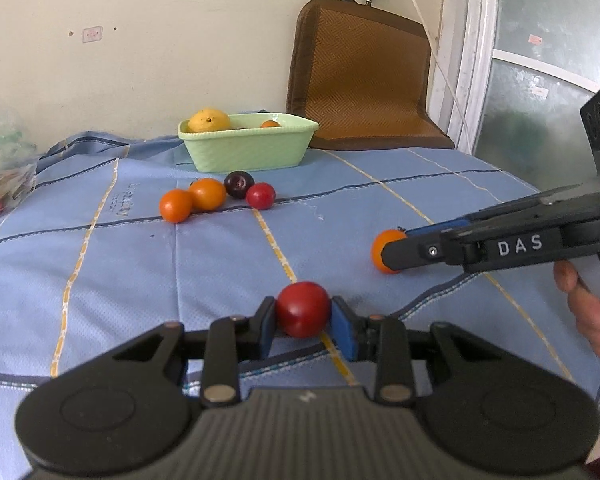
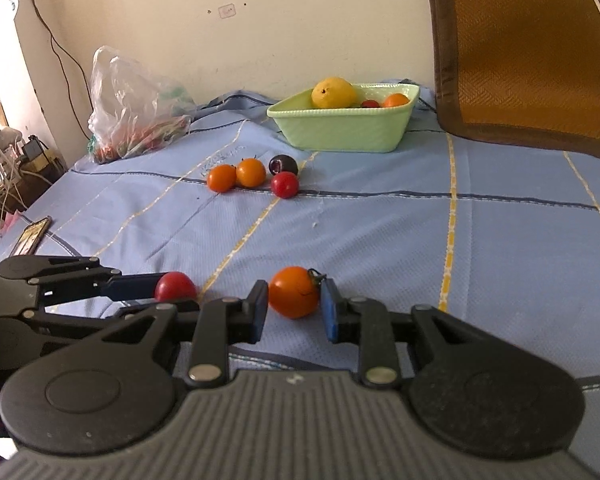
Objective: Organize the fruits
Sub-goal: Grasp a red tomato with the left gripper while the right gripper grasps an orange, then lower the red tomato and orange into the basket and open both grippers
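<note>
Left gripper (image 1: pixel 303 316): clamps the round red tomato (image 1: pixel 303 309).
Right gripper (image 2: pixel 294 306): grips the orange tomato (image 2: pixel 293 291).
Risk: smooth skins could slip short of the pale green dish (image 1: pixel 248 146).

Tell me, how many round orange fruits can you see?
4. One is in the right gripper: the stemmed orange fruit. Two orange fruits lie together on the blue cloth. One orange fruit sits in the green dish; others may hide there.

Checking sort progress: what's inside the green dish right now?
The green dish holds a large yellow fruit, a small red fruit and an orange one. Its near wall hides the dish floor, so there could be more.
</note>
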A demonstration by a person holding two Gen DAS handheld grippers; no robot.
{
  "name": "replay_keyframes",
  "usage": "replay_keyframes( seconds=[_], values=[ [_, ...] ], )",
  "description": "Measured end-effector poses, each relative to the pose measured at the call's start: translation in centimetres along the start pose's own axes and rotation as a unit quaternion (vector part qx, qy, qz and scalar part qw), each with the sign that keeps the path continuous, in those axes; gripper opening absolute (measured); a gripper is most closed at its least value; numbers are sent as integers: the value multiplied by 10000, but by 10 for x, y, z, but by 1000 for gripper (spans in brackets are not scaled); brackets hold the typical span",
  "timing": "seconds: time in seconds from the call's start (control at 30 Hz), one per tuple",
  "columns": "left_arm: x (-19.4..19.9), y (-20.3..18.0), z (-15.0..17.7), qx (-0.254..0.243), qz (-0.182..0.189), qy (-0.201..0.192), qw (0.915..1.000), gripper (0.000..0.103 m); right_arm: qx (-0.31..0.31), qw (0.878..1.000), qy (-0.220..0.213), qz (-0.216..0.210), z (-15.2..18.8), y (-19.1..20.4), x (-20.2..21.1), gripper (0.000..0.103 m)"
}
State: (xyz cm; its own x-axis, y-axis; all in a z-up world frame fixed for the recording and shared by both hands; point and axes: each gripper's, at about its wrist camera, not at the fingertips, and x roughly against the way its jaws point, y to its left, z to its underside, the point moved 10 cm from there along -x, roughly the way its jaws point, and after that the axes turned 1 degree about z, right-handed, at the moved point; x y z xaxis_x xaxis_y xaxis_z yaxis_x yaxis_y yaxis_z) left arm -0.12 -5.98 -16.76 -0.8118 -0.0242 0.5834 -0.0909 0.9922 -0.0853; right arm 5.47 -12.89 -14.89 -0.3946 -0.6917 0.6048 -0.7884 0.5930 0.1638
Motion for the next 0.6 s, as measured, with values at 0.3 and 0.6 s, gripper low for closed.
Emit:
replay_keyframes(
  seconds=[0.3,0.6],
  values=[
    [-5,17,-54,177,347,-223,9990,29,255,9974,-668,3,-37,5,10,31],
    [-81,65,-165,241,172,-540,9981,30,284,9915,-1213,384,-128,-38,-42,31]
  ],
)
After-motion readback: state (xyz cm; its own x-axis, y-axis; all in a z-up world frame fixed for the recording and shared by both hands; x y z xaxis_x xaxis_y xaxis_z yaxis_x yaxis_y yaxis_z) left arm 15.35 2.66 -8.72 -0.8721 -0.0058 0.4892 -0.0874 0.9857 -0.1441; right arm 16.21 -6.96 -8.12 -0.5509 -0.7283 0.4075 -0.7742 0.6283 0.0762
